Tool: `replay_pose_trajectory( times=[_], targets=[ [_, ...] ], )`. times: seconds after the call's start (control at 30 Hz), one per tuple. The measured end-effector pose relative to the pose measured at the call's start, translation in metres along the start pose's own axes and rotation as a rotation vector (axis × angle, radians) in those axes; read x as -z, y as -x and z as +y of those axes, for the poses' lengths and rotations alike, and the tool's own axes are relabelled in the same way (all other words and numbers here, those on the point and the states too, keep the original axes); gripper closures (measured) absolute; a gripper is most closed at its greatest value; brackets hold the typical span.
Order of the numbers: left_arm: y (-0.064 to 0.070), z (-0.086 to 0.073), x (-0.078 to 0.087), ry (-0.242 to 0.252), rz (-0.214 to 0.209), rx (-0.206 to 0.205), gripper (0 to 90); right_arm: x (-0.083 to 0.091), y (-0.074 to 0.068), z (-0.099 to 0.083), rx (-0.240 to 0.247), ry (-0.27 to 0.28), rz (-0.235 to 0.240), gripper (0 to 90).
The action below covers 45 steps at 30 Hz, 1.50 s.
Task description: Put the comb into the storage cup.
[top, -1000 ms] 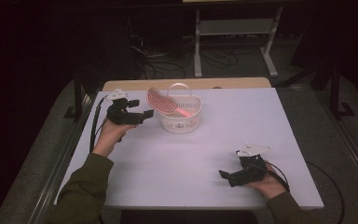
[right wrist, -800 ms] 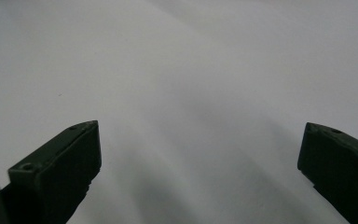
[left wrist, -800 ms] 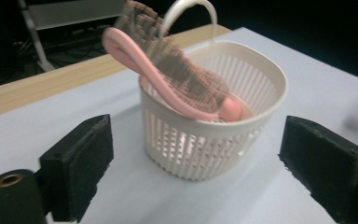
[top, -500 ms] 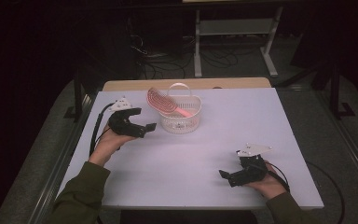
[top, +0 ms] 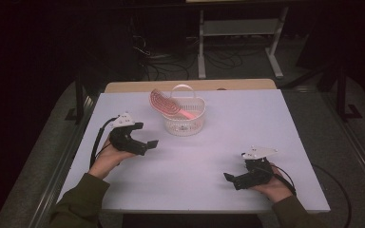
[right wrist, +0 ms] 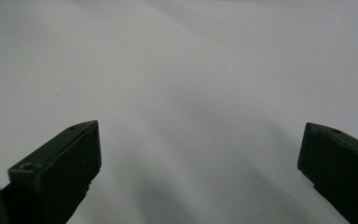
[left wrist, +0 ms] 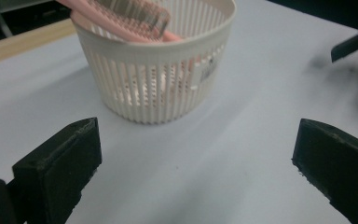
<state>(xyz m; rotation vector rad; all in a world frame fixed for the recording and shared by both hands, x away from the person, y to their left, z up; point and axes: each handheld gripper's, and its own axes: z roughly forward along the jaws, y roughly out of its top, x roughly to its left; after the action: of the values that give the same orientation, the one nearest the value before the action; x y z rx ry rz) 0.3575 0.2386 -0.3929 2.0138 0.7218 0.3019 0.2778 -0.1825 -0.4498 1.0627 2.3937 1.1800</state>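
Note:
A small white slatted basket [top: 184,122] stands at the back middle of the white table [top: 228,133], and a pink hairbrush [top: 167,103] leans inside it with its head over the left rim. In the left gripper view the basket [left wrist: 154,70] and the brush [left wrist: 121,18] fill the top. My left gripper [top: 148,145] is open, low over the table, to the left of the basket and a little nearer me. My right gripper [top: 230,179] rests near the front right, open, with nothing between its jaws [right wrist: 200,172].
A wooden strip [top: 190,85] runs along the table's far edge. Beyond it stand a metal shelf frame [top: 240,28] and cables on the dark floor. The right gripper's jaw tip [left wrist: 352,44] shows far off in the left gripper view.
My left gripper has drawn back from the basket, moving toward me and down over the table. The right gripper has stayed put.

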Motion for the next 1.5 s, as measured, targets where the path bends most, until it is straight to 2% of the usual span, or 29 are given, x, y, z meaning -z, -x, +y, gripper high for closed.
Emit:
replay_pose_trajectory(
  times=[0.17,0.37,0.73,1.03,1.1,1.27,1.5],
  targets=[
    [0.007,-0.012,0.006,-0.006,0.009,-0.013,1.0,0.0,0.0,0.0,0.004,0.0,0.002,0.0],
    [0.013,-0.022,0.012,-0.01,-0.002,-0.024,1.0,0.0,0.0,0.0,0.005,-0.002,0.001,0.0],
    [0.018,-0.04,0.018,-0.034,0.003,-0.034,1.1,0.0,-0.001,0.0,0.005,-0.002,0.001,0.0],
    [0.022,-0.053,0.02,-0.042,-0.004,-0.021,1.1,0.0,-0.001,0.0,0.007,-0.004,0.001,0.0],
    [0.023,-0.057,0.02,-0.049,0.005,-0.028,1.1,-0.001,-0.001,0.0,0.005,-0.006,-0.002,0.0],
    [0.025,-0.063,0.021,-0.044,-0.008,-0.009,1.0,0.0,-0.001,0.0,0.009,-0.005,-0.002,0.0],
    [0.025,-0.071,0.026,-0.042,0.002,-0.015,1.1,0.001,0.0,0.0,0.009,-0.004,-0.004,0.0]
  ],
)
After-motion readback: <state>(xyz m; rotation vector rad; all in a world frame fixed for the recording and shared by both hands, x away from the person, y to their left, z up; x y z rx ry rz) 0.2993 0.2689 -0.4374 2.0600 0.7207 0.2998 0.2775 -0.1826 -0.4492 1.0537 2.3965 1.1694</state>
